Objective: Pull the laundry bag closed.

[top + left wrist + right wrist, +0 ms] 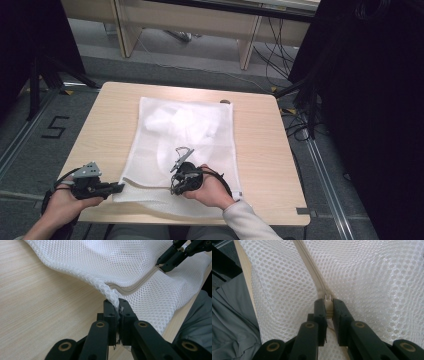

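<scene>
Evidently mid-zip: left gripper (117, 305) clamps the mesh bag (185, 135) corner, right gripper (328, 302) pinches seemingly the zipper pull (327, 298); next, a steady draw along the zipper (135, 286).

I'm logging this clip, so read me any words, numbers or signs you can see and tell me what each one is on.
"5": black mark on the grey floor, left of the table.
The white mesh bag carries no readable text, and neither do its zipper or the two grippers.

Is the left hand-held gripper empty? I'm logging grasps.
No, the left hand-held gripper is shut on a bunched corner of the white mesh bag.
</scene>
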`<action>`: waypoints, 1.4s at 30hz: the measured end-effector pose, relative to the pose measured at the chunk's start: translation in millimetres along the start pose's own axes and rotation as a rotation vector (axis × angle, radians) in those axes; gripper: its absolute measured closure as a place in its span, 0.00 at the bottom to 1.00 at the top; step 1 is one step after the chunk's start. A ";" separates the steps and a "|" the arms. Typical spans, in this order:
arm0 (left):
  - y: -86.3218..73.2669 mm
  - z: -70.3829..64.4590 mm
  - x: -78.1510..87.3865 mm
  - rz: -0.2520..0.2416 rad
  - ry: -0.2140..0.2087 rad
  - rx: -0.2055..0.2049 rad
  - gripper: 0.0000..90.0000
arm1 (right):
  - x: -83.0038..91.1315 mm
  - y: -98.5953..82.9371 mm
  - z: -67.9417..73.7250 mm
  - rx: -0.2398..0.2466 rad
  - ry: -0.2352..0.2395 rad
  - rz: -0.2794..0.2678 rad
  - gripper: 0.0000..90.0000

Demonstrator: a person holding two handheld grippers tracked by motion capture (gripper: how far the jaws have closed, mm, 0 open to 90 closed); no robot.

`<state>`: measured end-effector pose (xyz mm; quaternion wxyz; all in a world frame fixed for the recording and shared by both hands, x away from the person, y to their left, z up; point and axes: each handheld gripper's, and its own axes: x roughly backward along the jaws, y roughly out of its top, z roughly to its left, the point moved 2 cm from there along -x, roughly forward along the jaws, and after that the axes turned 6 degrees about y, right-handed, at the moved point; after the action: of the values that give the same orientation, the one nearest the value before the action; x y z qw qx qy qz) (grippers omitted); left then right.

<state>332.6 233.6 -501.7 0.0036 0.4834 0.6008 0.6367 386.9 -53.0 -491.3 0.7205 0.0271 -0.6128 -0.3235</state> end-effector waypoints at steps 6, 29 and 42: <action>0.2 0.5 0.6 0.018 -0.006 -0.002 0.95 | 1.0 -2.9 -1.6 -0.013 -0.015 0.005 0.92; -0.1 0.0 -0.1 -0.004 0.003 0.006 0.95 | 8.9 -14.9 -6.6 -0.031 -0.021 0.015 0.92; 0.0 -0.1 -0.3 -0.005 0.003 0.011 0.95 | 13.3 -20.5 -9.0 -0.041 -0.017 0.014 0.92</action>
<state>332.7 233.4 -501.9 0.0019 0.4809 0.6056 0.6341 386.6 -79.0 -490.9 0.7177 0.0054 -0.6126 -0.3312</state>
